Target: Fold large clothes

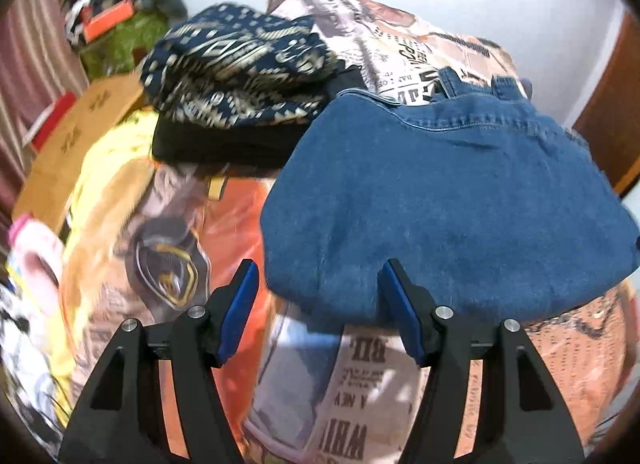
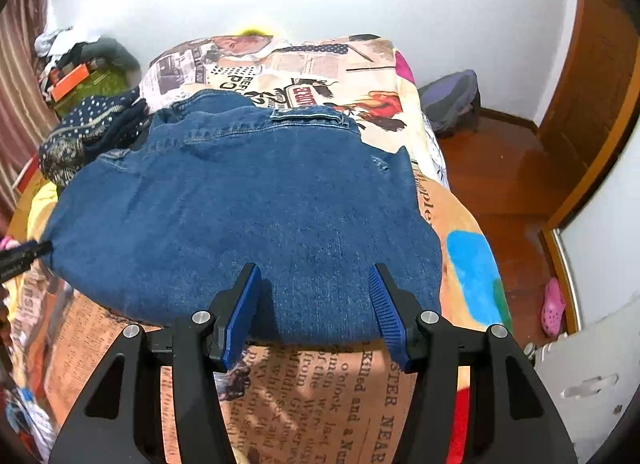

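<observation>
Folded denim jeans (image 2: 240, 200) lie flat on the bed (image 2: 472, 264), over its newspaper-print cover, waistband and belt loops at the far end, the near fold edge facing both cameras. Step in hand, as I read it: between folds — the garment looks already doubled over, and both claws sit at the near edge with nothing gripped. Left claw (image 1: 318, 304) is part open, the jeans' near left corner just between its blue pads, pads not pressing; right claw (image 2: 314, 306) is also part open, over the near edge right of middle, empty. Next move likely calls for closing on that near edge at both points and carrying it toward the waistband, or else squaring the bundle — cannot say which. Edges: the jeans' right side runs close to the bed's right edge, with wood floor below it, so little margin there. Left of the jeans sits a patterned navy garment (image 1: 240, 60) on a black one (image 1: 224, 144), touching or nearly touching the jeans' far left corner — crowded. Open room is beyond the waistband, and nearer than the fold edge, on bare cover.
</observation>
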The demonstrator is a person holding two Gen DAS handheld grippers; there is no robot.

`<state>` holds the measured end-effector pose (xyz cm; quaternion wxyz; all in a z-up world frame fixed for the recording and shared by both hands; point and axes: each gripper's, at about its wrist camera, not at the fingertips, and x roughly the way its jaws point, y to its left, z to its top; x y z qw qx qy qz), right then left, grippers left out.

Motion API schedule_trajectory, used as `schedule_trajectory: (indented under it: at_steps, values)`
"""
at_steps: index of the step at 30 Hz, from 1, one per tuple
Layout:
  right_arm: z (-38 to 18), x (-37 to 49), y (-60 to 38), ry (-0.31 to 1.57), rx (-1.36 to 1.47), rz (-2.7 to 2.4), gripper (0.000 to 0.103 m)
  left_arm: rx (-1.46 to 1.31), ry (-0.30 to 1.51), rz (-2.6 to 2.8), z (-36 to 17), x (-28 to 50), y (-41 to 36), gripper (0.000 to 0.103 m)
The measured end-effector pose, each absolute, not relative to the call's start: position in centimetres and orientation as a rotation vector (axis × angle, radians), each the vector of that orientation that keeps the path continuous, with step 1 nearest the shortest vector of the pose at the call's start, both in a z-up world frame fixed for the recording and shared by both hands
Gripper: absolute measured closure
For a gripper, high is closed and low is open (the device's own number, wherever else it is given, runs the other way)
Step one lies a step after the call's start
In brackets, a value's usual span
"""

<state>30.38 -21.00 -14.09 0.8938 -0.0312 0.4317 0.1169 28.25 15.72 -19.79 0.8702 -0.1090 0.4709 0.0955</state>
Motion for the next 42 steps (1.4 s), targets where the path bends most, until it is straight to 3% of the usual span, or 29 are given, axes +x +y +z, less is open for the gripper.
schedule_trajectory:
  at_steps: [9, 17, 24, 29, 34, 35, 39, 42]
  values:
    - [-11.8, 30.6, -18.3, 0.814, -0.089, 0.276, 0.051, -0.39, 0.908, 0.186, -18.5, 26.3, 17.5, 0.04]
    - [-14.2, 31.4, -14.9, 0.856, -0.081, 0.342, 0.043, -0.718, 1.003, 0.071, -23.5, 27.6, 18.9, 0.04]
    - [-17.2, 31.8, -13.2, 0.913, -0.16, 0.336, 0.043, -1.012, 0.975, -0.015, -26.7, 28.2, 20.5, 0.034]
    - [-17.4, 31.7, -13.2, 0.898, -0.166, 0.337, 0.04, -1.086, 1.006, -0.032, -28.4, 30.1, 19.8, 0.024]
    - [-17.5, 31.9, -13.2, 0.896, -0.167, 0.339, 0.039, -1.065, 0.994, 0.004, -28.9, 32.3, 19.5, 0.024]
    - [-17.5, 31.9, -13.2, 0.897, -0.167, 0.34, 0.039, -1.068, 0.989, 0.013, -28.9, 32.6, 19.5, 0.026]
    - [-17.2, 31.8, -13.3, 0.906, -0.167, 0.344, 0.039, -0.991, 0.936, 0.077, -27.1, 32.6, 19.3, 0.055]
    - [-16.8, 31.6, -13.4, 0.914, -0.166, 0.355, 0.039, -0.886, 0.881, 0.092, -24.2, 32.0, 18.6, 0.066]
